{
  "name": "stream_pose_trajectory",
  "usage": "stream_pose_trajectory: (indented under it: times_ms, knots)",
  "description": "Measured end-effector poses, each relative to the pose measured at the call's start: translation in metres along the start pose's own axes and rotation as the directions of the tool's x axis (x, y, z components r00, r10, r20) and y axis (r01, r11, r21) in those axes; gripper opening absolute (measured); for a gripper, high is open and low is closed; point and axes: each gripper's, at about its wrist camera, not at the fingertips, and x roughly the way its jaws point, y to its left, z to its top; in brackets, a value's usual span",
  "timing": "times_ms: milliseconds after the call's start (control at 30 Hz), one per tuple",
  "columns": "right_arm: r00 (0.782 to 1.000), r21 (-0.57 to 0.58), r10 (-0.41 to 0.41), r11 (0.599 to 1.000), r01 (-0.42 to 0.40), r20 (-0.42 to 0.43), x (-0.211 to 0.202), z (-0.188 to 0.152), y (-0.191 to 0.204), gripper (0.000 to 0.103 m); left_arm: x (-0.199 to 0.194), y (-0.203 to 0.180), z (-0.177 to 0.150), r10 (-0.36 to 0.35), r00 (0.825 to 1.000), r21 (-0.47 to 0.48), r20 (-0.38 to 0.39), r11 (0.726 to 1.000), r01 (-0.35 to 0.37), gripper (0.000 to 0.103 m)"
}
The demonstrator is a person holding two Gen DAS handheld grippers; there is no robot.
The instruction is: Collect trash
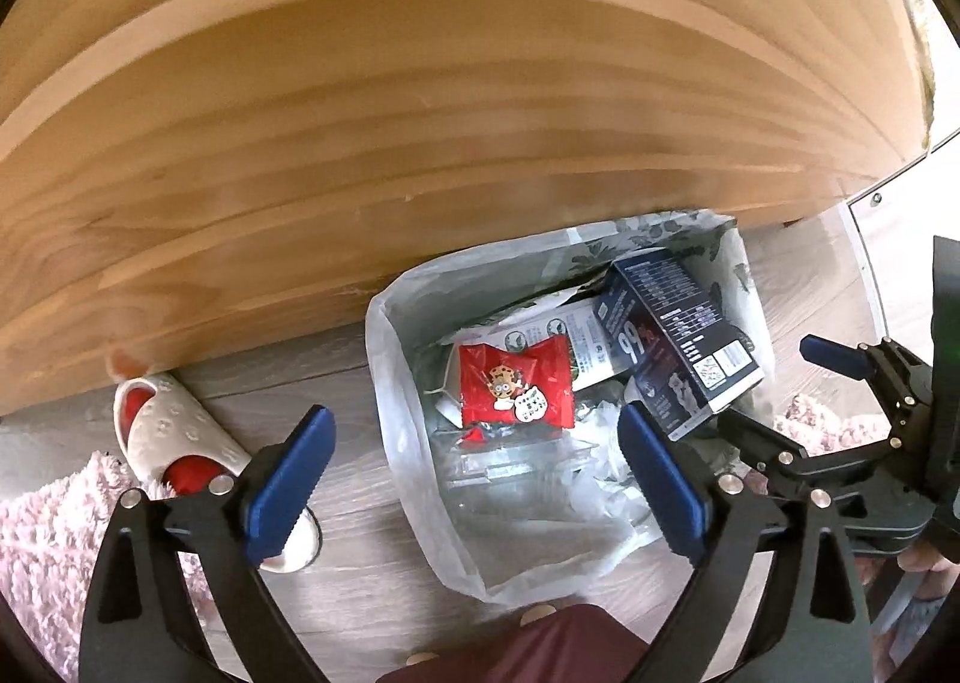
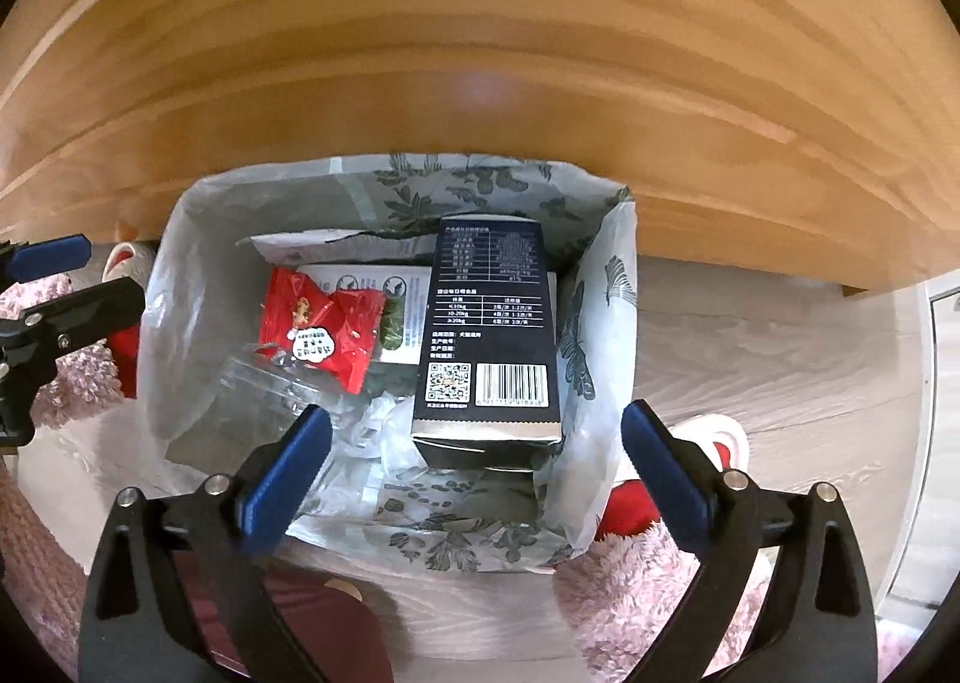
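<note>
Open hand-held gripper (image 2: 477, 476) above dark box (image 2: 487, 335) in bag (image 2: 180, 287).

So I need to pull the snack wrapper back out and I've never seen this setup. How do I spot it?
Look below the wooden tabletop for the white trash bag standing open on the floor. Inside, left of the dark blue box with a barcode, lies the red snack wrapper. It is the only red item there, with a cartoon cookie printed on it.

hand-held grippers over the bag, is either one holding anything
Nothing is held. The left hand-held gripper and right hand-held gripper are both open and empty above the trash bag.
</note>
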Motion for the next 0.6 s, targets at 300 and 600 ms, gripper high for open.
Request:
stream_pose_trajectory:
  times_ms: [300, 600]
  knots:
    - [0.997, 0.028, -0.013, 1.0, 0.011, 0.081, -0.021, -0.008, -0.002, 0.093, -0.018, 0.014, -0.004, 0.018, 0.998, -0.051, 0.067, 0.999, -0.015, 0.094]
    - [0.983, 0.035, -0.021, 0.999, 0.015, 0.183, -0.047, -0.013, 0.003, 0.093, -0.037, 0.017, -0.009, 0.02, 0.991, -0.05, 0.131, 0.999, -0.014, 0.094]
